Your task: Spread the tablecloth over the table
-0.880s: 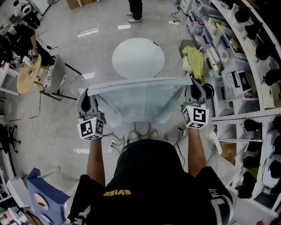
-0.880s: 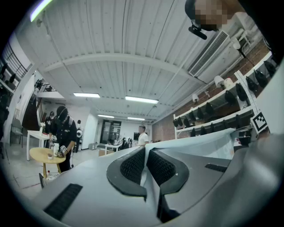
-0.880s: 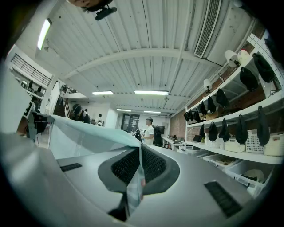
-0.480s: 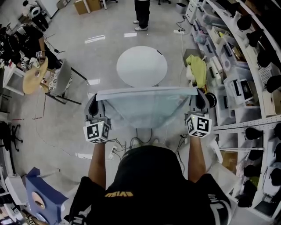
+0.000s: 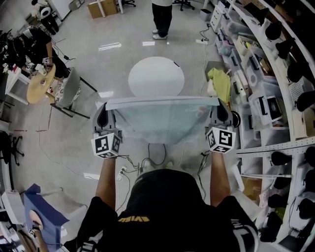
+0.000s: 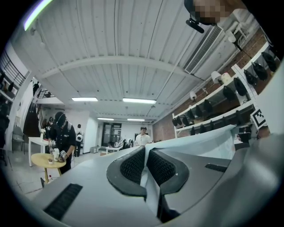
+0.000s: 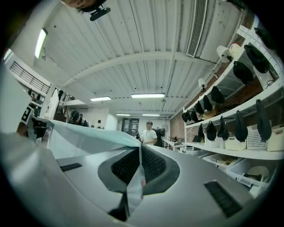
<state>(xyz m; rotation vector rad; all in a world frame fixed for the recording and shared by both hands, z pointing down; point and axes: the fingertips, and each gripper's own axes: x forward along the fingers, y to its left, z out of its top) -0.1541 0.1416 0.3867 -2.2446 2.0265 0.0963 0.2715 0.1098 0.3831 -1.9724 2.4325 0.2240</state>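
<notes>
**Tablecloth held ahead of the round table, head view and both gripper views.**

The pale blue-green tablecloth (image 5: 165, 118) is in the air, not yet on the table. Its upper hem is drawn into a nearly straight line from one gripper to the other, and the rest of the sheet hangs below the hem in front of the person.

The left gripper (image 5: 102, 110) has its jaws pressed together on the left corner of the hem. In the left gripper view the fabric (image 6: 195, 142) runs out to the right from between the ribbed pads (image 6: 133, 166). The right gripper (image 5: 218, 109) pinches the right corner in the same way. In the right gripper view the fabric (image 7: 84, 137) runs out to the left from between its closed jaws.

The white round table (image 5: 156, 76) lies straight ahead, beyond the hem. Its near edge shows just past the cloth in the head view, and its far edge points toward a standing person (image 5: 162, 15).

The hem's long axis runs crosswise to the line from person to table. The table's centre sits close to the hem's midpoint, so neither gripper is clearly nearer. The coming move probably calls for both hands to carry the hem forward together, over the near edge and on to the far edge.

A chair (image 5: 64, 88) stands to the left of the table, and a yellow-green cloth (image 5: 221, 81) lies to its right.
</notes>
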